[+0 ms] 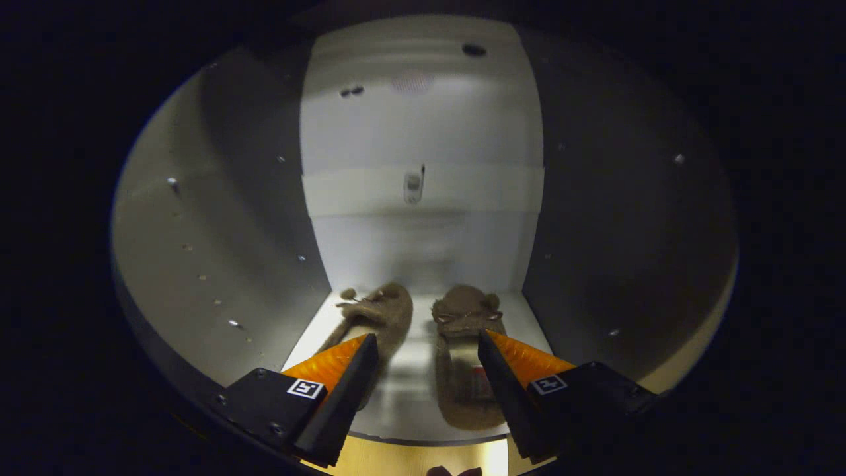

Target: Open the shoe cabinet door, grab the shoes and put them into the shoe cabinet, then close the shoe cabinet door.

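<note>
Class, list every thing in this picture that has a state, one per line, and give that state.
gripper: open, holding nothing, fingers apart above the slippers
left slipper: lying flat on the cabinet floor, toe toward the back
right slipper: lying flat beside it, toe toward the back
shoe cabinet: open

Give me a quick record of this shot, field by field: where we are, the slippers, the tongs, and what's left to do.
place: inside the shoe cabinet, pale back wall, side walls in shadow
left slipper: on the cabinet floor, toe toward the back wall
right slipper: beside it, apart, same direction
tongs: open, holding nothing, fingers spread over the slippers' heel ends
back wall fitting: small metal piece on a pale band
left to do: both slippers appear stowed; door not yet closed
</note>
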`<state>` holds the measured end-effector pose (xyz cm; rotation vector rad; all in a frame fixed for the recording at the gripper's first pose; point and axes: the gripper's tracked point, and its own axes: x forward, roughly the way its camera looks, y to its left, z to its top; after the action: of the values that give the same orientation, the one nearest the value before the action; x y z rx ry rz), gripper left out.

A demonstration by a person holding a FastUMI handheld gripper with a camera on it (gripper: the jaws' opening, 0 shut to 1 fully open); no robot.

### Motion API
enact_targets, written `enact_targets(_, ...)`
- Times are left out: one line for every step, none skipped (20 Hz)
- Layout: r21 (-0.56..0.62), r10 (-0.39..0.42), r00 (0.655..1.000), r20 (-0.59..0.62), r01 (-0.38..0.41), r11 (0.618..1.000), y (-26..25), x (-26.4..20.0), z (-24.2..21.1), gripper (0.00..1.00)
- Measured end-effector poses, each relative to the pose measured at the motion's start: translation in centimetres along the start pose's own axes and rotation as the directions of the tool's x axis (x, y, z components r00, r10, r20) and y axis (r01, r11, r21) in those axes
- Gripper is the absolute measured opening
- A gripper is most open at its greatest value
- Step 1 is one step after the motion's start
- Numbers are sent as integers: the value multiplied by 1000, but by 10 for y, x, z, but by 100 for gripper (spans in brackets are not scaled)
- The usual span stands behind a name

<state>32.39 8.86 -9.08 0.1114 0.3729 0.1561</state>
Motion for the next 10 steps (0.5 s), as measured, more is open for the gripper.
enact_targets(-7, -5, 998, 55, 5, 1000, 3, -15, 12, 97)
enact_targets(-10, -13, 994, 109, 14, 1000, 4, -27, 21, 97)
enact_targets(-9, -18, 987, 158, 20, 1000, 6, -41, 32, 97)
enact_targets(-5, -19, 978, 208, 21, 1000, 7, -54, 41, 97)
enact_targets(-9, -13, 969, 245, 16, 1000, 9, -70, 48, 97)
enact_targets(-19, -10, 961, 275, 16, 1000, 10, -88, 51, 97)
enact_targets(-20, -14, 955, 296, 21, 1000, 9, -103, 52, 97)
enact_targets(-16, -6, 951, 309, 12, 1000, 13, -120, 51, 97)
enact_targets(-2, -5, 947, 322, 6, 1000, 13, -140, 50, 97)
enact_targets(10, 1, 944, 330, -4, 1000, 14, -162, 46, 97)
